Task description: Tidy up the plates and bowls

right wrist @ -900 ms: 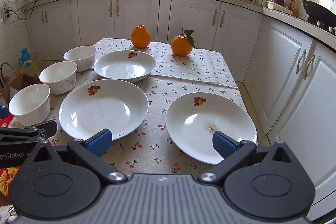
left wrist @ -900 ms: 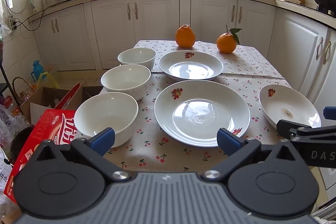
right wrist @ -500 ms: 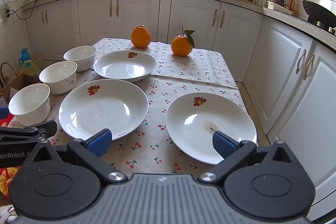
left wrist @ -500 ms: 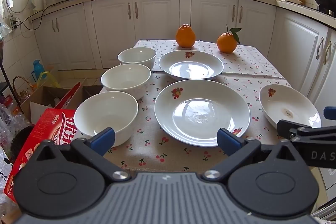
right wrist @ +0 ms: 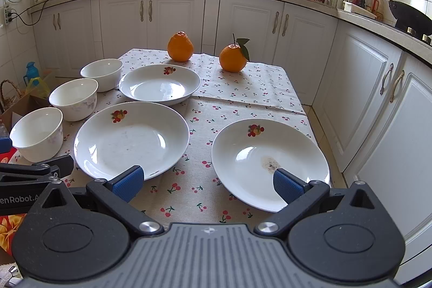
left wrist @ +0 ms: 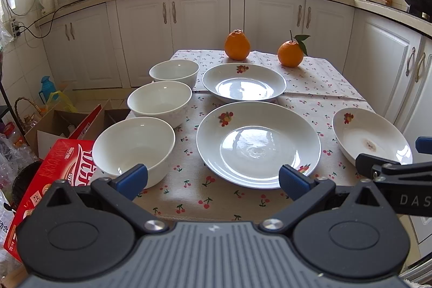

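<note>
Three white plates with fruit prints lie on the cherry-print tablecloth: a near middle plate (left wrist: 257, 143) (right wrist: 132, 139), a far plate (left wrist: 243, 81) (right wrist: 159, 84), and a stained right plate (left wrist: 371, 135) (right wrist: 270, 162). Three white bowls stand in a row on the left: near (left wrist: 133, 147) (right wrist: 37, 132), middle (left wrist: 159, 101) (right wrist: 73, 97), far (left wrist: 174, 72) (right wrist: 101, 73). My left gripper (left wrist: 213, 180) is open and empty at the table's near edge, facing the near plate. My right gripper (right wrist: 206, 182) is open and empty, its right finger over the stained plate's near rim.
Two oranges (left wrist: 237, 45) (left wrist: 290, 54) sit at the table's far end. A red carton (left wrist: 54, 174) and open cardboard boxes (left wrist: 62, 126) stand on the floor to the left. White cabinets surround the table; the right cabinets (right wrist: 378, 109) are close.
</note>
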The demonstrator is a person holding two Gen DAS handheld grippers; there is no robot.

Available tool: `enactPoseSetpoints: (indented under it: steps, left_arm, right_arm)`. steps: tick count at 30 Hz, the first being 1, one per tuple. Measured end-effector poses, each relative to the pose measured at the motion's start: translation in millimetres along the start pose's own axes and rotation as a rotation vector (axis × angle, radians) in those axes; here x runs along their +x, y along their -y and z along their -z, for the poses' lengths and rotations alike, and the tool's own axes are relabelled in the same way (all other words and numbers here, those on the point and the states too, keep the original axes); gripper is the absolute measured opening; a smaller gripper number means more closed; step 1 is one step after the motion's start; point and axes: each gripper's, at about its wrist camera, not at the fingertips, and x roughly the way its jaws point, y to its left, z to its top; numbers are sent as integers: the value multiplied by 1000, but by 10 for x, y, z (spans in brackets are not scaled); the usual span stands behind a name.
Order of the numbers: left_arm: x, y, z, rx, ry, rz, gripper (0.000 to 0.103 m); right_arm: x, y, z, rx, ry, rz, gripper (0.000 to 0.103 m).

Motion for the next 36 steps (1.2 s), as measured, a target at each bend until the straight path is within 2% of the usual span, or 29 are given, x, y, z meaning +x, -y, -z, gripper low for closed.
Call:
enactPoseSetpoints:
  steps: [12,20,27,36]
  left_arm:
    - [59,17,-66,-4,-4,23,102]
    - [101,121,-213,88,27,67,102]
    - [182,227,-373,157,28,102,102]
    - [384,344,-567,178,-2,186,102]
  right_arm:
    - [32,37,-20,0,2,-7,103]
    - [87,221,-89,13,12,-13,103]
    - [144,560,-137,33,39,-5,103]
    - [270,1069,-26,2,35,32,103]
